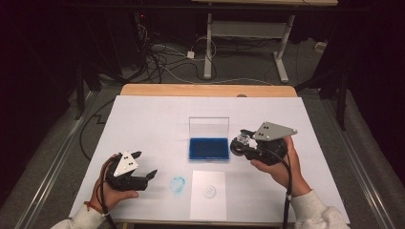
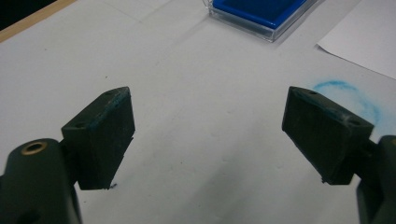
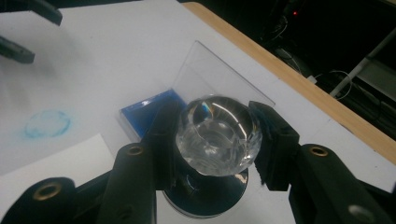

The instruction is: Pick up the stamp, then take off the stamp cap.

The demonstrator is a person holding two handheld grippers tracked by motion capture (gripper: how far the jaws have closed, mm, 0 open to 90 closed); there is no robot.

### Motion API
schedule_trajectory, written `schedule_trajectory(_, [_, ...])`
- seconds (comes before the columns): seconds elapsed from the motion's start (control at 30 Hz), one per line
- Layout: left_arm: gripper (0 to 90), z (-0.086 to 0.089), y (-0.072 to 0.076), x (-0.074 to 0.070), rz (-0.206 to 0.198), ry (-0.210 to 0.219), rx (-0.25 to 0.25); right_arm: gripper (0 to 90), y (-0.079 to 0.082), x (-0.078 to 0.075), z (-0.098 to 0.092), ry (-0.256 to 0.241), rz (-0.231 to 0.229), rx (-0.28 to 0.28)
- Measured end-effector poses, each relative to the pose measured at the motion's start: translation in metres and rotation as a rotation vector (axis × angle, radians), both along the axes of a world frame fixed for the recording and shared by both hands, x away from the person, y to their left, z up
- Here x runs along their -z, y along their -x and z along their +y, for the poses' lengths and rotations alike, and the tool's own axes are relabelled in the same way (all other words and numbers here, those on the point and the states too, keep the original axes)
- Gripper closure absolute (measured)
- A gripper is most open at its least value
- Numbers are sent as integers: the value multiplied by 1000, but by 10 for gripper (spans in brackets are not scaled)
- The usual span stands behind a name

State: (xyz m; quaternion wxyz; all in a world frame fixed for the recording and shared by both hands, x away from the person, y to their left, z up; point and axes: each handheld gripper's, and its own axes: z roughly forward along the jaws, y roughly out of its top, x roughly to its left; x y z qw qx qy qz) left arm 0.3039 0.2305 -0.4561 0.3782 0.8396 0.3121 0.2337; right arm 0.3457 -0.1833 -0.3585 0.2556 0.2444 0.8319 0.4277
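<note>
On the worktop (image 1: 143, 114), a faint stamped mark (image 1: 209, 191) is seen on the paper sheet (image 1: 208, 206), w/ a blue smear (image 1: 177, 185) just beside it, so stamping looks at least partly done. The clear-knobbed stamp (image 3: 215, 140) is clamped in the right tool (image 1: 243, 143), held just right of the open blue ink pad (image 1: 208, 149). Left tool (image 1: 138, 168) is held wide apart, nothing gripped, low near the smear.
</note>
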Motion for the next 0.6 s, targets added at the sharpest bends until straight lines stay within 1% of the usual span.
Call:
schedule_trajectory(0.03, [167, -2, 0, 0, 1, 7, 2, 568, -1, 0, 1, -5, -4, 9])
schedule_trajectory(0.1, [166, -5, 0, 0, 2, 4, 7, 568, -4, -1, 4, -19, -2, 6])
schedule_trajectory(0.17, [166, -11, 0, -1, -12, -1, 27, 569, -5, -1, 6, -19, -4, 8])
schedule_trajectory(0.2, [166, -16, 0, -2, -21, -2, 33, 568, -8, -1, 12, -22, -3, 0])
schedule_trajectory(0.23, [162, -21, -1, -2, -14, 8, 49, 568, -9, -1, 15, -20, -8, 2])
schedule_trajectory(0.27, [160, -21, -1, -2, -14, 8, 49, 569, -11, -2, 17, -23, -5, -1])
schedule_trajectory(0.3, [160, -24, -2, -2, -11, 0, 59, 568, -13, -2, 19, -36, -2, -7])
schedule_trajectory(0.33, [160, -30, -5, -2, -8, 12, 80, 569, -14, -4, 20, -46, -5, -6])
schedule_trajectory(0.4, [160, -34, -7, -2, -5, 13, 85, 569, -16, -6, 24, -55, -10, -9])
schedule_trajectory(0.43, [160, -36, -8, -2, -8, 16, 100, 569, -17, -8, 26, -64, -11, -13])
schedule_trajectory(0.47, [160, -36, -8, -2, -8, 16, 100, 568, -19, -9, 27, -73, -11, -14])
schedule_trajectory(0.5, [160, -39, -9, -1, -5, 18, 110, 568, -20, -10, 29, -85, -6, -13])
schedule_trajectory(0.53, [159, -46, -11, -2, -10, 18, 131, 569, -20, -10, 31, -92, -3, -19])
schedule_trajectory(0.57, [160, -50, -11, -2, -17, 21, 144, 568, -20, -10, 34, -96, 0, -22])
schedule_trajectory(0.6, [159, -54, -12, -3, -13, 26, 160, 568, -20, -10, 37, -97, 0, -26])
